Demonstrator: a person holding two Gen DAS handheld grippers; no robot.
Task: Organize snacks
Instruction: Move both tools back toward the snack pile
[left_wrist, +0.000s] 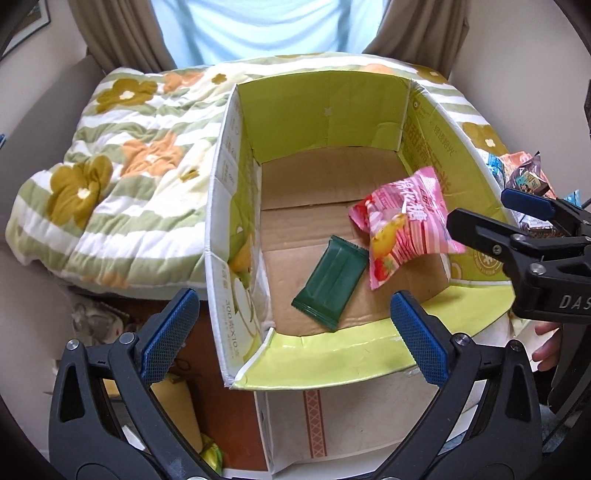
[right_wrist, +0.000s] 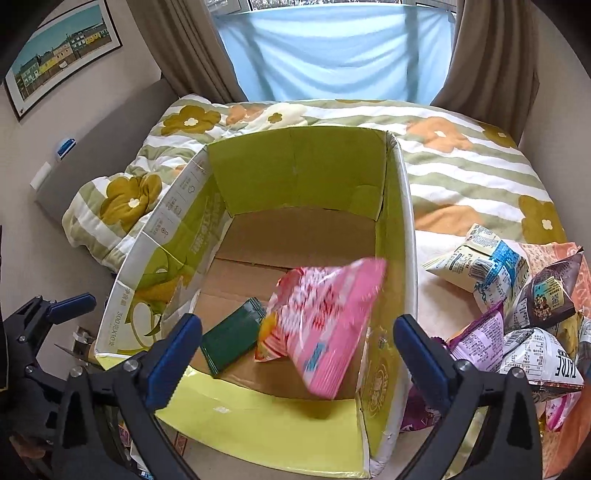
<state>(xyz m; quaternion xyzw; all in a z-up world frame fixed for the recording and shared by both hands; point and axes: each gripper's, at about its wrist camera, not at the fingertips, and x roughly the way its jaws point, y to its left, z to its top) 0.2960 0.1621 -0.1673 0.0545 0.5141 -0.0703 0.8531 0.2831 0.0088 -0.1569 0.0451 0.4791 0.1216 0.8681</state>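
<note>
An open cardboard box (left_wrist: 332, 347) with green inner flaps stands on a flowered quilt. A dark green snack packet (left_wrist: 328, 282) lies flat on its floor. A pink striped snack bag (left_wrist: 402, 229) sits tilted beside it against the right wall, touching no pad. My left gripper (left_wrist: 295, 334) hangs open over the box's near edge with nothing between its blue pads. My right gripper (left_wrist: 478, 208) reaches in from the right, open. In the right wrist view, the right gripper (right_wrist: 297, 354) stands open above the blurred pink bag (right_wrist: 325, 325) and the green packet (right_wrist: 229, 339).
Several loose snack bags (right_wrist: 517, 314) are heaped on the quilt (right_wrist: 461, 173) right of the box (right_wrist: 258, 413). A finger (right_wrist: 70, 303) of the left gripper shows at the far left. Curtains and a window are behind the bed. Part of a person's hand (left_wrist: 548, 343) is at the right.
</note>
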